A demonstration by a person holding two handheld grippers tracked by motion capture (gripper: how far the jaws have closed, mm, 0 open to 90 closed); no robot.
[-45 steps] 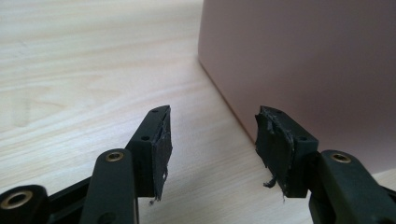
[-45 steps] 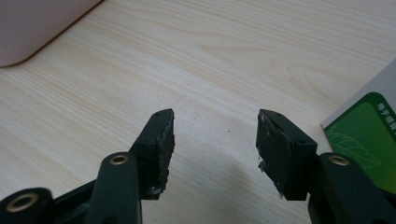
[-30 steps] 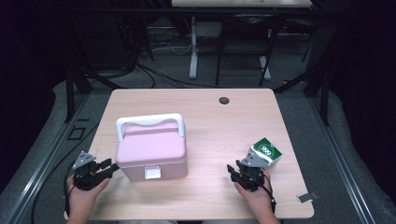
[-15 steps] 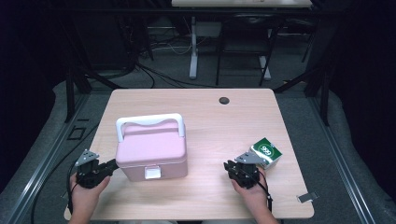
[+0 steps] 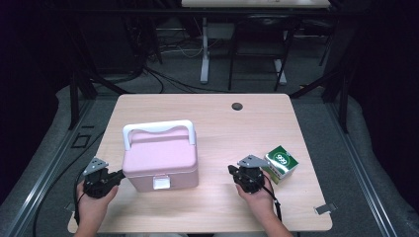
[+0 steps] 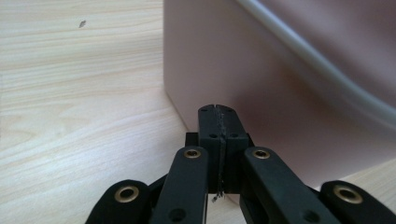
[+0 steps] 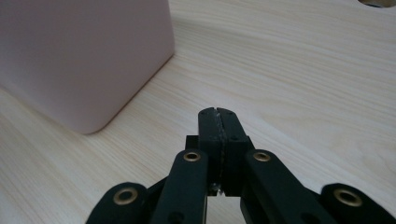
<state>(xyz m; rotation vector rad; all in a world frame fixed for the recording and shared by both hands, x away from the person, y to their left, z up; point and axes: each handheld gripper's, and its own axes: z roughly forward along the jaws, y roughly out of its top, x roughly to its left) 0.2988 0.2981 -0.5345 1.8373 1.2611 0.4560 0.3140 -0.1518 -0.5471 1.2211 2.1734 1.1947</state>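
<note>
Pink lidded box [image 5: 160, 160] sits lower left of centre on the bench [image 5: 237, 133], green carton [image 5: 280, 164] lower right. Left tongs [image 5: 118, 176] and right tongs [image 5: 232, 170], both pressed together and empty, flank the box, likely staged to approach it.

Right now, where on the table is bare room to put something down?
Free: the far strip around the dark hole, and the middle between the pink box and green carton. Crowded: the near corners, by the left gripper and right gripper.
</note>
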